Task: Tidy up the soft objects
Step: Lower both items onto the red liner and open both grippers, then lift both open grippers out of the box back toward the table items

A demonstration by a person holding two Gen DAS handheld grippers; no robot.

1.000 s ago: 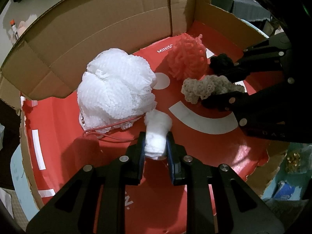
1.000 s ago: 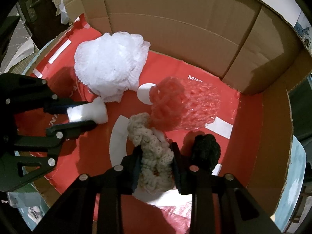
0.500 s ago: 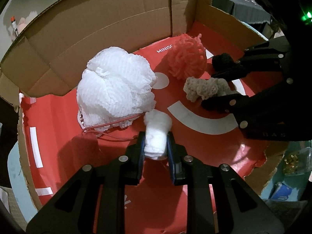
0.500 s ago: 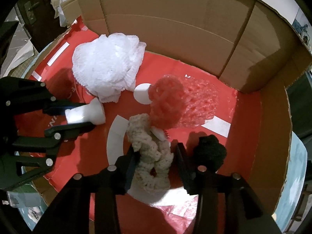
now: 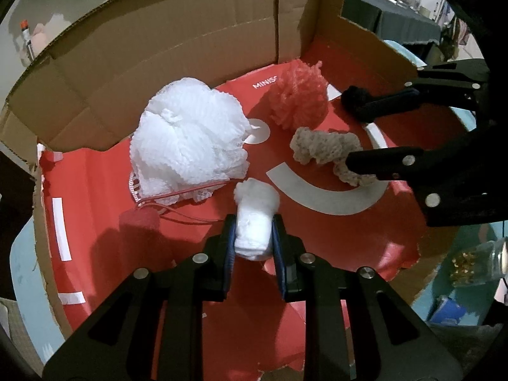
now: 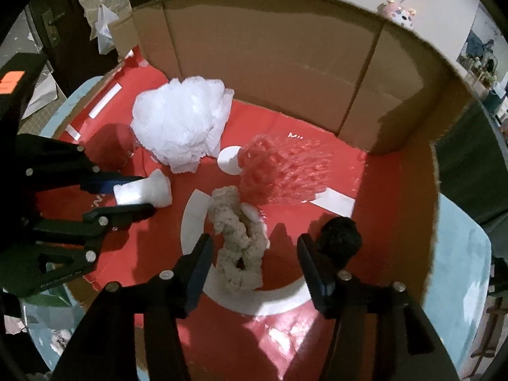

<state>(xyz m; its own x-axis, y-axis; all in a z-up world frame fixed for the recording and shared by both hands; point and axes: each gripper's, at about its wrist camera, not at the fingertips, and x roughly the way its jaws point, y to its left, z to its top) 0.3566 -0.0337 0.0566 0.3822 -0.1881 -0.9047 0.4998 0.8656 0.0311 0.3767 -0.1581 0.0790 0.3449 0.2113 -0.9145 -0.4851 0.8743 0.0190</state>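
The small white fluffy roll point(image 5: 254, 235) sits pinched between the jaws of the left gripper point(image 5: 254, 241), low over the red floor of the cardboard box point(image 5: 190, 31) — it looks feather-light and squashy, bulging out past the pads, so a grip across its middle seems the safest hold. Across from it lies the beige crocheted scrunchie point(image 6: 238, 241), limp and loopy on the red liner; the right gripper point(image 6: 254, 254) has just been opening, and its jaws now stand wide on either side of the scrunchie without pressing it. That one would likely drape and snag rather than slip, best taken across the bunched part of its ring. Just beside the right finger is a small black pom-pom point(image 6: 341, 238). Farther in sit a coral mesh puff point(image 5: 300, 98) and the big white bath pouf point(image 5: 187, 136) with its cord loop — both airy and springy, I would guess.
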